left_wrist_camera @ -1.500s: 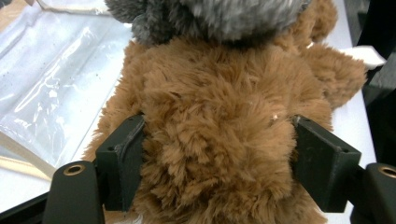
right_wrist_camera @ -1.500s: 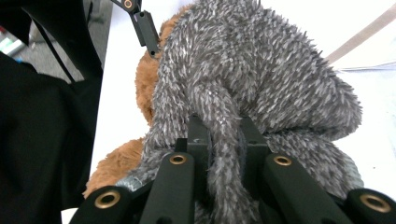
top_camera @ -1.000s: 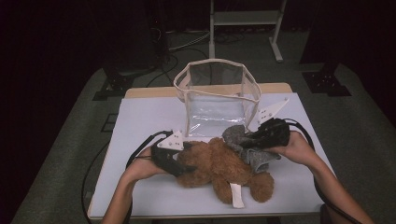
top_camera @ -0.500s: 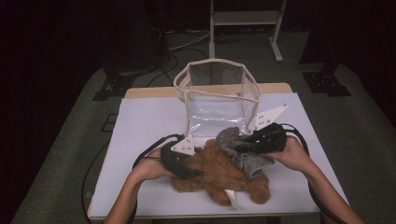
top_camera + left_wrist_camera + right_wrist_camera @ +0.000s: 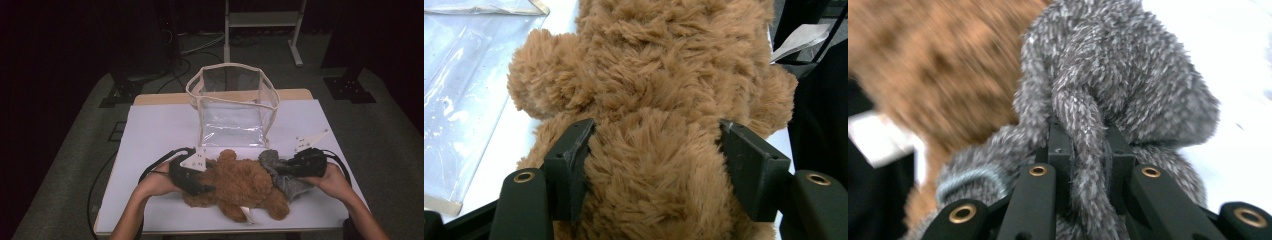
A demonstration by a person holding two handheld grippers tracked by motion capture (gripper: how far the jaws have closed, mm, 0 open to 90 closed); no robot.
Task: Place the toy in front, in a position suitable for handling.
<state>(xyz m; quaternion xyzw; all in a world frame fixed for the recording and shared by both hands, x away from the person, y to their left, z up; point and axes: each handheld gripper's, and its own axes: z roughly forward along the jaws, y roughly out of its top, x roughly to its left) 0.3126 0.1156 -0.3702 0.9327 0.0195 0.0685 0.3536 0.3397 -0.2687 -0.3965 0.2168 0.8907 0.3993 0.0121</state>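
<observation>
Brown teddy bear (image 5: 240, 186), shaggy and rounded, lying on the white table (image 5: 150, 135) near its front edge, just in front of a clear soft-walled box (image 5: 232, 107) with cream-taped edges. The left gripper (image 5: 654, 165) has its black jaws spread wide and pressed into the bear's fur on either side. The right gripper (image 5: 1085, 150) has its jaws closed on a ropy limb of a grey plush toy (image 5: 282, 175) that touches the bear's right side. The floor is grey carpet; the room beyond is dark.
</observation>
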